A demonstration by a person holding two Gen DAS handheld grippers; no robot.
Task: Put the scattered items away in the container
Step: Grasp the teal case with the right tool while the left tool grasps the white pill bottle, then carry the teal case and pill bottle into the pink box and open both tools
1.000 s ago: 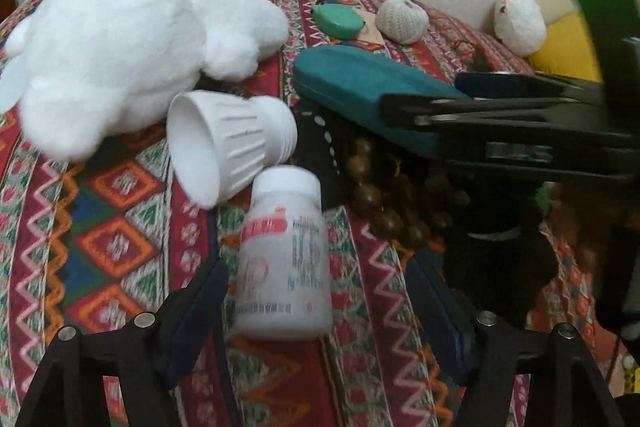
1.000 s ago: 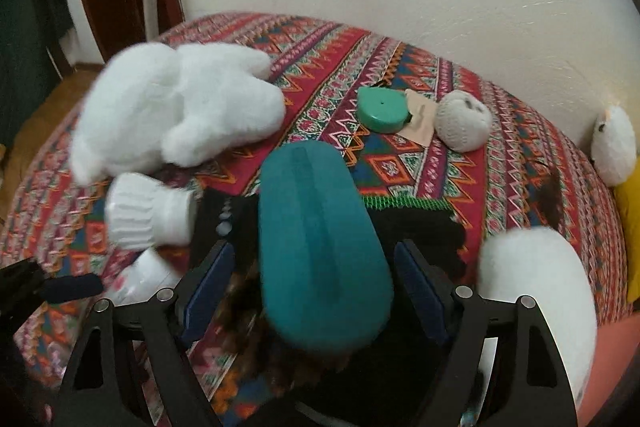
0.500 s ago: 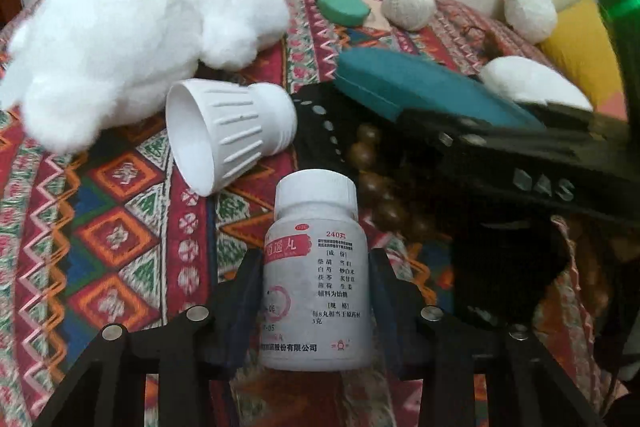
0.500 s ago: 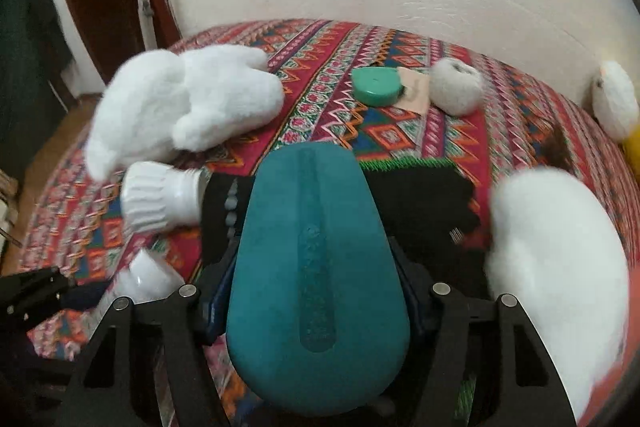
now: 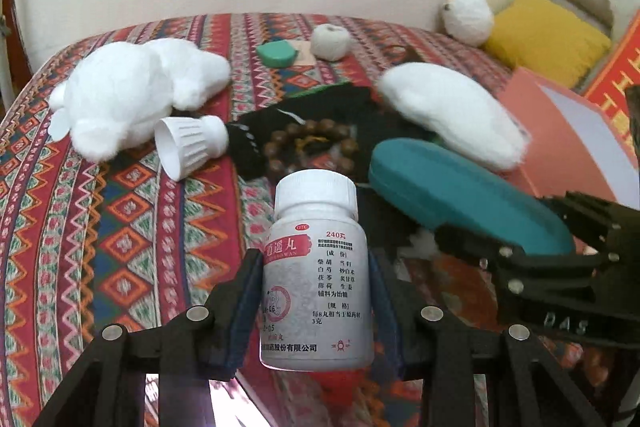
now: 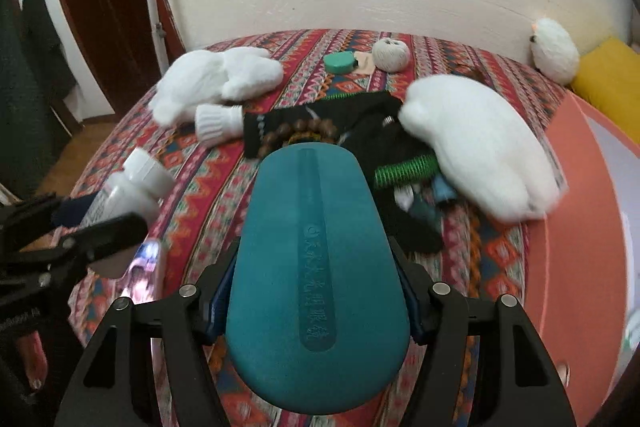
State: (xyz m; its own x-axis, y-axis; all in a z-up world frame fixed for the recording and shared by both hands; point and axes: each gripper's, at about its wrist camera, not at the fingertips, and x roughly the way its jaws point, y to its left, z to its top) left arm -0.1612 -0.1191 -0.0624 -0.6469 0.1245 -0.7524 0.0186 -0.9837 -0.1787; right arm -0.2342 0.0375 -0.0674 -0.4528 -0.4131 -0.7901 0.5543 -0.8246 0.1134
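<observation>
My left gripper (image 5: 314, 291) is shut on a white pill bottle (image 5: 316, 275), held upright above the patterned cloth; the same bottle (image 6: 128, 191) shows at the left of the right wrist view. My right gripper (image 6: 316, 291) is shut on a teal glasses case (image 6: 314, 267), lifted off the cloth; the case (image 5: 464, 199) appears right of the bottle in the left wrist view. The orange box (image 6: 584, 227) stands open at the right. On the cloth lie a bead bracelet (image 5: 312, 147), a white ribbed cap (image 5: 188, 145), black fabric (image 6: 360, 123) and a green hair roller (image 6: 404, 169).
A white plush toy (image 5: 132, 99) lies at the left and another (image 6: 476, 139) beside the box. A teal round tin (image 5: 276, 53), a yarn ball (image 5: 330, 42), a small white plush (image 5: 468, 15) and a yellow cushion (image 5: 544, 39) sit by the back wall.
Both grippers closed on their items and lifted back: the left took the pill bottle off the cloth, the right raised the teal case, uncovering the bracelet and black fabric.
</observation>
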